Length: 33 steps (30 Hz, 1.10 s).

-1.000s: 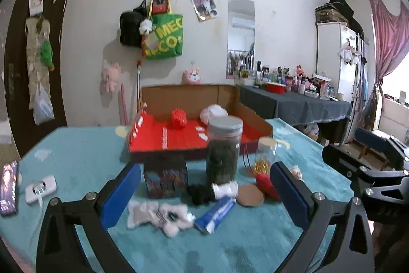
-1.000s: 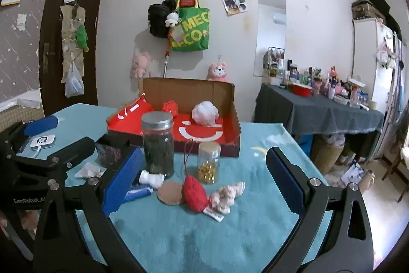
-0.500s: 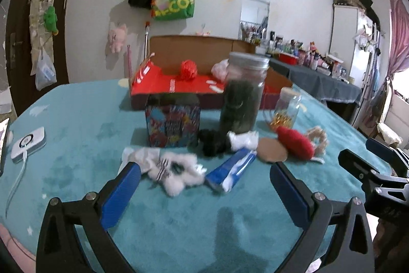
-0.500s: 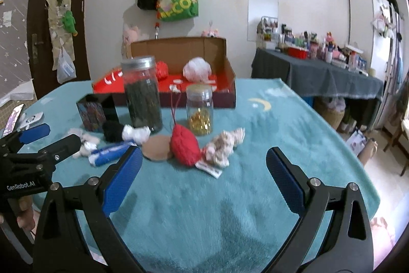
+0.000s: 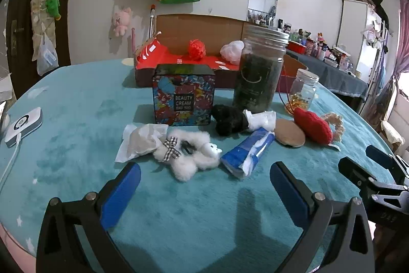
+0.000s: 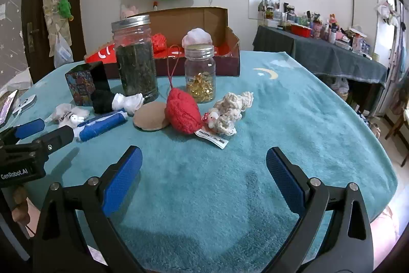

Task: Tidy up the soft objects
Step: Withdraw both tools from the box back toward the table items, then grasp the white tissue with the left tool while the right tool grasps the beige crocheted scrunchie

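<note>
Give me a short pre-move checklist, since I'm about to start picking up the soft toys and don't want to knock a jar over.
1. Left gripper jaws apart and holding nothing: ok.
2. Right gripper jaws apart and holding nothing: ok.
3. White fluffy toy in front of the left gripper with nothing lying on it: ok, though it touches the crumpled paper.
4. Red knitted heart free of the glass: not ok; it sits right in front of the small jar, and its cord rises past the jar.
5. Cardboard box open, with room on its red floor: ok.
6. Tall jar lid screwed tight: cannot tell.
</note>
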Each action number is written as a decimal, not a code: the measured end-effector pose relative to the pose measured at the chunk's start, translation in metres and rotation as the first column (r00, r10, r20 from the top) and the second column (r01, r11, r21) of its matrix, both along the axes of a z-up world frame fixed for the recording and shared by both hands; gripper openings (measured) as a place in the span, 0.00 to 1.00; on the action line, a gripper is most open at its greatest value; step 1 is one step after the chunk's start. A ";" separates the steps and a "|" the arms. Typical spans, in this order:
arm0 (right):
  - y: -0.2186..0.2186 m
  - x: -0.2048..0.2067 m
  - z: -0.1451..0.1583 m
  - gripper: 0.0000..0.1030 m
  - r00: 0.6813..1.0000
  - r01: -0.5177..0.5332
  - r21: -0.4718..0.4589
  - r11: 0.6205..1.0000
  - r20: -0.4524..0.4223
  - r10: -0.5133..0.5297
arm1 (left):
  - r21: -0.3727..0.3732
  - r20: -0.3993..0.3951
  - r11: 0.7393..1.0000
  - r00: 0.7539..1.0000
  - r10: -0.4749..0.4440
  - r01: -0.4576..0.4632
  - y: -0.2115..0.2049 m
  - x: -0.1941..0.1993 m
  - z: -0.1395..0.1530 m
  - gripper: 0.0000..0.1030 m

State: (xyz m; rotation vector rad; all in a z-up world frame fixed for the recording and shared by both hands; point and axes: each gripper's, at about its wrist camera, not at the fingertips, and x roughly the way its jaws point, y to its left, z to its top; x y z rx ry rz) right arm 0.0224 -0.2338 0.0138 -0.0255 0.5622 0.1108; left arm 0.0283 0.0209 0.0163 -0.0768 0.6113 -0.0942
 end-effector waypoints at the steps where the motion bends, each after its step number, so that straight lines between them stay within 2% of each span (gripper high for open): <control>1: 0.000 0.001 0.000 0.96 1.000 0.000 0.000 1.000 -0.003 0.000 | -0.001 -0.002 1.000 1.000 0.001 -0.001 0.001 0.001 0.000 1.00; 10: -0.006 0.017 0.004 0.96 0.999 0.006 0.007 1.000 -0.040 -0.005 | 0.011 -0.043 1.000 0.999 0.018 -0.018 0.025 0.015 0.010 1.00; 17: -0.017 0.039 0.008 0.96 0.996 -0.005 0.025 1.000 -0.089 0.008 | 0.046 -0.103 0.998 0.994 0.048 -0.044 0.051 0.036 0.013 1.00; 21: -0.024 0.051 0.015 0.96 0.995 -0.007 0.036 0.999 -0.096 0.010 | 0.038 -0.143 0.998 0.988 0.056 -0.051 0.066 0.050 0.012 1.00; 24: -0.032 0.061 0.022 0.96 0.995 -0.004 0.051 0.999 -0.097 0.009 | 0.020 -0.186 0.999 0.981 0.053 -0.050 0.077 0.064 0.009 0.89; 26: -0.042 0.072 0.022 0.96 0.992 -0.004 0.101 0.995 -0.125 0.017 | -0.005 -0.239 0.999 0.970 0.041 -0.044 0.083 0.073 0.001 0.87; 28: -0.051 0.083 0.021 0.96 0.987 0.003 0.149 0.989 -0.160 0.022 | -0.025 -0.251 0.999 0.967 0.033 -0.041 0.086 0.076 -0.003 0.84; 29: -0.055 0.088 0.019 0.90 0.983 0.004 0.182 0.983 -0.181 0.029 | -0.017 -0.244 0.999 0.969 0.028 -0.033 0.085 0.076 -0.003 0.74; 30: -0.060 0.093 0.015 0.75 0.978 0.004 0.213 0.977 -0.206 0.041 | -0.001 -0.240 1.000 0.971 0.014 -0.015 0.083 0.076 -0.002 0.68; 31: -0.063 0.097 0.012 0.65 0.971 0.002 0.235 0.972 -0.232 0.054 | 0.006 -0.238 1.000 0.971 0.000 0.001 0.081 0.076 -0.002 0.56; 32: -0.065 0.102 0.007 0.45 0.961 -0.004 0.262 0.965 -0.266 0.076 | 0.007 -0.233 1.000 0.972 -0.023 0.026 0.078 0.076 -0.001 0.41; 33: -0.068 0.106 0.001 0.36 0.950 -0.008 0.303 0.953 -0.294 0.102 | 0.004 -0.231 0.999 0.972 -0.042 0.044 0.076 0.076 0.000 0.34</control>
